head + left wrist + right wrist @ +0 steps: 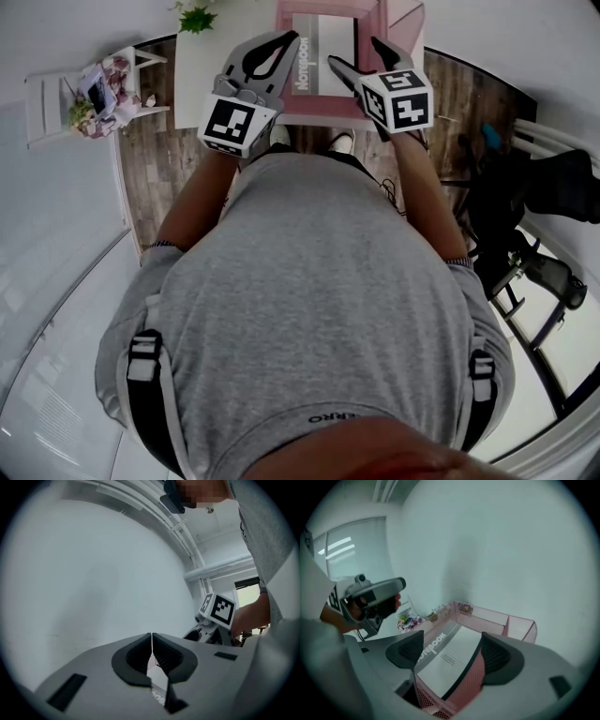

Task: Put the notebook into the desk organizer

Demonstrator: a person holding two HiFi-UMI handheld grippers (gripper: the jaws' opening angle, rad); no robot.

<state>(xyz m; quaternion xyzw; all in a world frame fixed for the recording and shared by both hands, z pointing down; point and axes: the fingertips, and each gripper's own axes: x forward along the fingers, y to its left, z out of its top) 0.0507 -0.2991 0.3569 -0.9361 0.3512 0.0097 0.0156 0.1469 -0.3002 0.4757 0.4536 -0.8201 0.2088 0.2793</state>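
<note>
Right, head view: notebook [323, 47] lies inside desk organizer [328, 111]; left gripper [284, 42] & right gripper [361, 56] sit just in front of it. Left gripper view: jaws pinched together, empty. Right gripper view: jaws spread wide nr organizer, I grip nothing.

Saw notebook [328, 42] lying inside pink desk organizer [319, 109]; left gripper [289, 39] beside it, jaws together; right gripper [353, 52] alongside, jaws apart.

Left gripper [152, 639] jaws together; right gripper [451, 649] jaws wide apart.
</note>
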